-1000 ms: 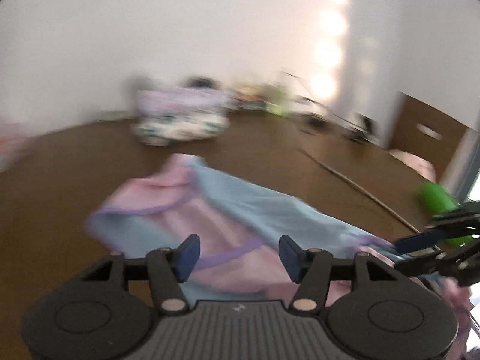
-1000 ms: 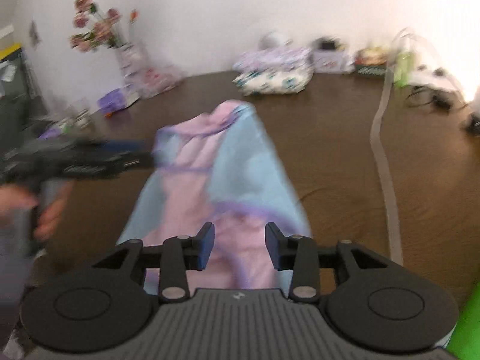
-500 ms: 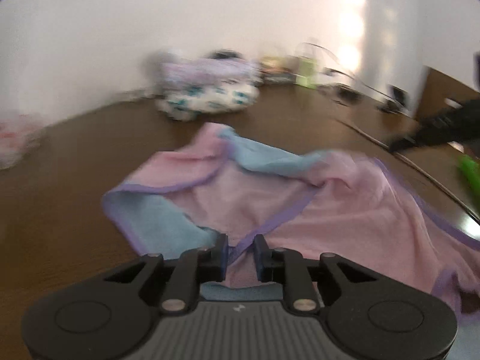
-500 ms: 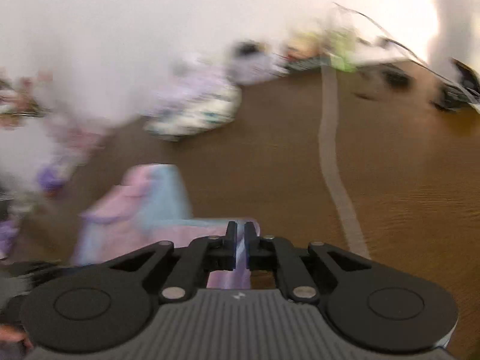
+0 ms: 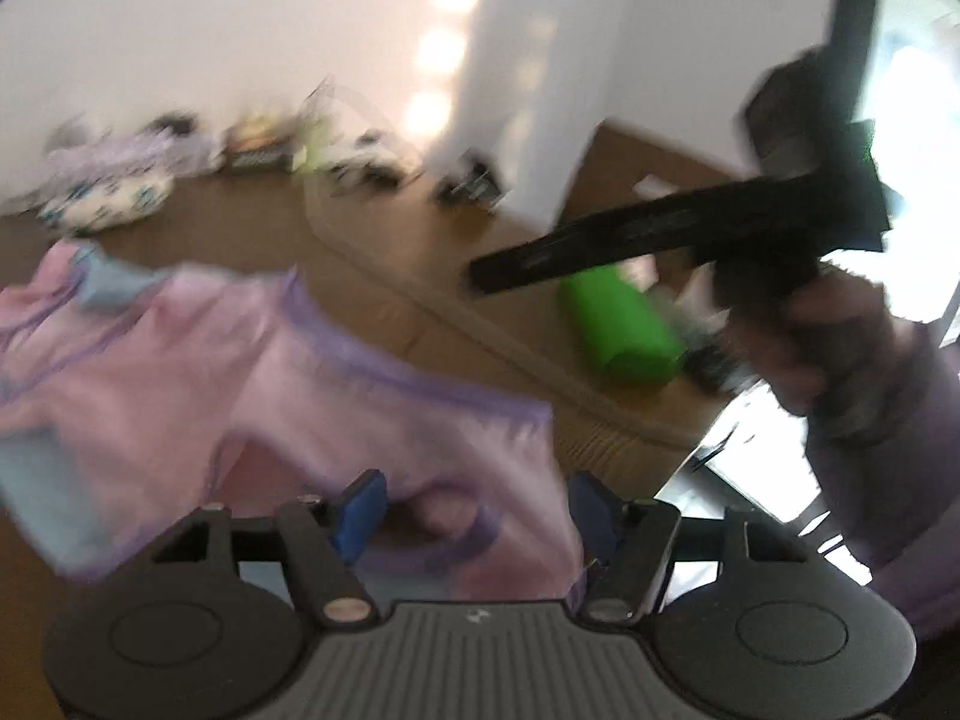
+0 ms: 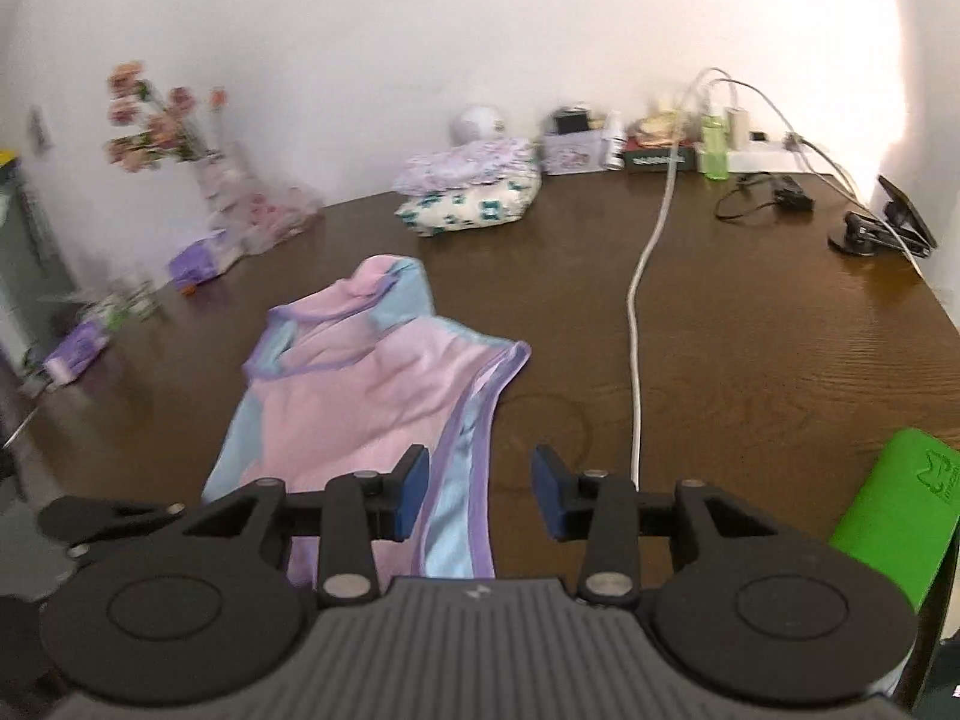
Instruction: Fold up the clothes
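garment: pink and blue top [image 6: 372,384] with purple trim is lying on the brown table [image 6: 750,372], right in front of both grippers, one side now lying folded over the middle

what just changed: half a sec ago both grippers were pinched tight on the fabric, now both are letting go. looks to me like one fold just got laid down and they're dropping it

left gripper [image 5: 474,510]: jaws are opening, standing fairly wide. the near edge of the top is sitting between them but the pads aren't pressing on it as far as i can tell (pretty blurry tbh)

right gripper [image 6: 480,495]: jaws are opening too, about medium gap. the blue strip with the purple hem is running under the left pad, nothing clamped

what it means: i'm guessing the first fold is done and the next move is regrabbing for another fold, prob collar end or bottom hem

other stuff: white cable [image 6: 636,324] is lying to the right of the right gripper, green roll [image 6: 894,492] further right, folded stack of clothes [image 6: 474,192] is sitting far ahead near the wall, flowers [image 6: 162,120] off to the front left

person: hand [image 5: 804,324] is gripping the right gripper's handle, showing up on the right of the left wrist view
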`<state>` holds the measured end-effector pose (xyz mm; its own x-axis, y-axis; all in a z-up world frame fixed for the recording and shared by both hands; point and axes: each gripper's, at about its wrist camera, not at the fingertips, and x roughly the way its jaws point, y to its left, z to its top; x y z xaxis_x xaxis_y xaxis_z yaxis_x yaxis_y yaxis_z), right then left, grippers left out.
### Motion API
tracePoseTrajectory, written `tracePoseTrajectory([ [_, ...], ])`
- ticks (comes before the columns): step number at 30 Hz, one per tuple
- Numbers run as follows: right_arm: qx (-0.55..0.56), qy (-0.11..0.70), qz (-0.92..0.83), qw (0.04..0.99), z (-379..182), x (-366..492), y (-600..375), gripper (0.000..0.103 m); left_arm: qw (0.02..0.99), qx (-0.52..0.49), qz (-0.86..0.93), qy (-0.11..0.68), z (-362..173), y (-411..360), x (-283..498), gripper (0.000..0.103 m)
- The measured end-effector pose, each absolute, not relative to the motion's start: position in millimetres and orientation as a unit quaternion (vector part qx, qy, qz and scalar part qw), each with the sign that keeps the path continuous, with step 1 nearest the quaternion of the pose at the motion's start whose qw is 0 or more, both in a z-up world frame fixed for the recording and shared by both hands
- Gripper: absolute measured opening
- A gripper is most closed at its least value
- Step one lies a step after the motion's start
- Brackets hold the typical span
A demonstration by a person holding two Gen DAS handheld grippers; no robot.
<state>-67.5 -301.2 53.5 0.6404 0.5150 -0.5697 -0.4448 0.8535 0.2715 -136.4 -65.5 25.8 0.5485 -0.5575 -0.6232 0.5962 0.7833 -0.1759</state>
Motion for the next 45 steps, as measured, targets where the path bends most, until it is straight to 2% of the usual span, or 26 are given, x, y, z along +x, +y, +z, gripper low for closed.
tracePoseTrajectory([
  [3,0.008,0.326,0.325,0.888,40,-81,-295,0.038,0.883,0.029,-0.3,0.36,18,-69,-142,0.055],
  [4,-0.003,0.329,0.336,0.883,35,-83,-290,0.036,0.884,0.025,-0.297,0.362,17,-67,-143,0.047],
  [5,-0.014,0.33,0.342,0.88,30,-84,-285,0.035,0.884,0.021,-0.293,0.363,17,-66,-143,0.03],
  [7,-0.03,0.337,0.331,0.881,24,-81,-279,0.033,0.888,0.022,-0.277,0.366,15,-66,-143,0.013],
  [8,-0.03,0.339,0.332,0.88,23,-81,-277,0.032,0.89,0.022,-0.27,0.367,15,-65,-143,0.008],
  [9,-0.027,0.34,0.337,0.878,22,-80,-275,0.029,0.891,0.019,-0.271,0.364,15,-63,-144,0.006],
  [10,-0.025,0.341,0.341,0.876,20,-79,-273,0.018,0.893,0.008,-0.271,0.359,15,-61,-143,0.005],
  [12,-0.019,0.354,0.342,0.871,17,-77,-267,0.005,0.895,-0.022,-0.272,0.352,18,-54,-140,0.004],
  [15,-0.015,0.344,0.34,0.875,21,-79,-263,0.002,0.902,-0.08,-0.255,0.34,28,-31,-136,0.003],
  [21,0.065,0.289,0.318,0.901,62,-57,-263,0.001,0.918,-0.195,-0.2,0.28,60,22,-117,0.003],
  [23,0.083,0.285,0.306,0.905,70,-39,-254,0.001,0.939,-0.181,-0.133,0.262,63,27,-100,0.007],
  [24,0.083,0.286,0.301,0.906,69,-26,-245,0.002,0.949,-0.168,-0.094,0.25,63,28,-90,0.013],
  [25,0.071,0.293,0.29,0.908,63,-12,-232,0.004,0.953,-0.148,-0.077,0.253,58,28,-80,0.025],
  [26,0.056,0.303,0.276,0.91,55,2,-218,0.005,0.951,-0.128,-0.068,0.272,54,27,-71,0.032],
  [28,0.01,0.327,0.215,0.92,41,16,-198,0.006,0.946,-0.102,-0.047,0.304,49,27,-62,0.032],
  [30,0.007,0.308,0.205,0.929,40,5,-204,0.008,0.948,-0.098,-0.073,0.294,50,34,-80,0.043],
  [32,0.007,0.279,0.237,0.93,46,-20,-218,0.009,0.947,-0.094,-0.11,0.286,50,38,-98,0.069],
  [34,-0.046,0.255,0.288,0.922,46,-49,-218,0.013,0.942,-0.095,-0.14,0.291,47,36,-107,0.073],
  [36,-0.095,0.255,0.321,0.907,39,-68,-209,0.013,0.935,-0.1,-0.147,0.308,41,28,-104,0.072],
  [37,-0.107,0.262,0.33,0.901,35,-73,-203,0.013,0.934,-0.1,-0.14,0.314,37,23,-97,0.071],
  [39,-0.128,0.267,0.323,0.899,27,-74,-194,0.013,0.931,-0.095,-0.118,0.332,29,15,-80,0.056],
  [41,-0.159,0.26,0.3,0.904,23,-75,-187,0.015,0.927,-0.091,-0.101,0.351,23,11,-69,0.024],
  [42,-0.164,0.259,0.303,0.903,22,-76,-186,0.022,0.926,-0.087,-0.102,0.353,21,10,-65,0.017],
  [43,-0.164,0.259,0.31,0.9,21,-76,-186,0.036,0.927,-0.083,-0.104,0.35,20,13,-65,0.007],
  [45,-0.163,0.26,0.323,0.895,19,-78,-185,0.04,0.933,-0.086,-0.108,0.334,24,14,-72,0.004],
])
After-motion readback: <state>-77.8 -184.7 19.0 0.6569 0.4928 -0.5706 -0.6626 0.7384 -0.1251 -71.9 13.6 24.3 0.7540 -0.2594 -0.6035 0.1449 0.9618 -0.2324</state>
